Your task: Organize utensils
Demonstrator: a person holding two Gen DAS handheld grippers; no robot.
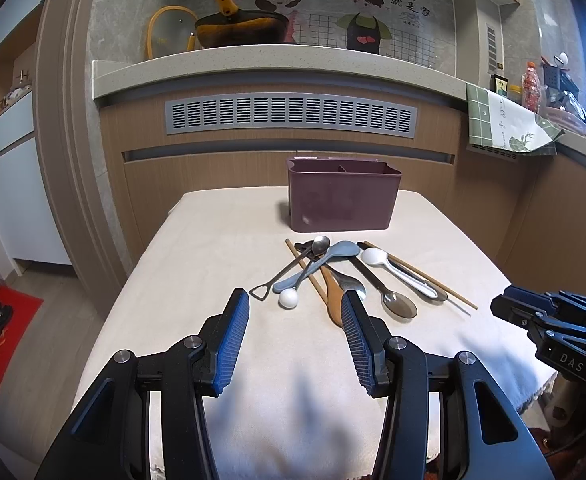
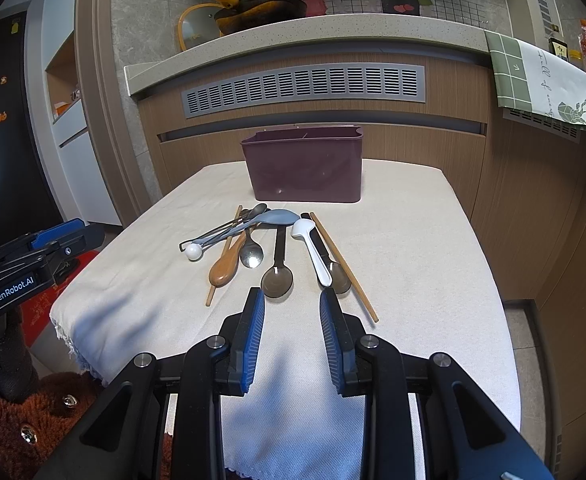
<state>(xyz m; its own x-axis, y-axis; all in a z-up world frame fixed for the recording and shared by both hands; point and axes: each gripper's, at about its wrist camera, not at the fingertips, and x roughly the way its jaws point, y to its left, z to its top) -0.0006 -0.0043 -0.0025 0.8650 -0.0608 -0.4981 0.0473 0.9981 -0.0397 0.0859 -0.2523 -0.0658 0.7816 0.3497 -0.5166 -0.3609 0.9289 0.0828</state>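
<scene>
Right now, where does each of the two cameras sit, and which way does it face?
Left wrist view: on the left gripper, facing forward and down over the table at the spoon and chopstick pile before the purple bin; own open jaws show, the right gripper at the right edge.
Right wrist view: on the right gripper, facing the same way; own open jaws show, the left gripper at the left edge.
Shared: table, pile, bin, vent, pan.

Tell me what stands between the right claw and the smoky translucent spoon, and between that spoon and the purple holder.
Nothing visible lies between the open right claw and the smoky spoon. Its black handle points toward the purple holder; only bare cloth lies beyond its end, and the blue-grey spoon and white spoon lie alongside.
</scene>
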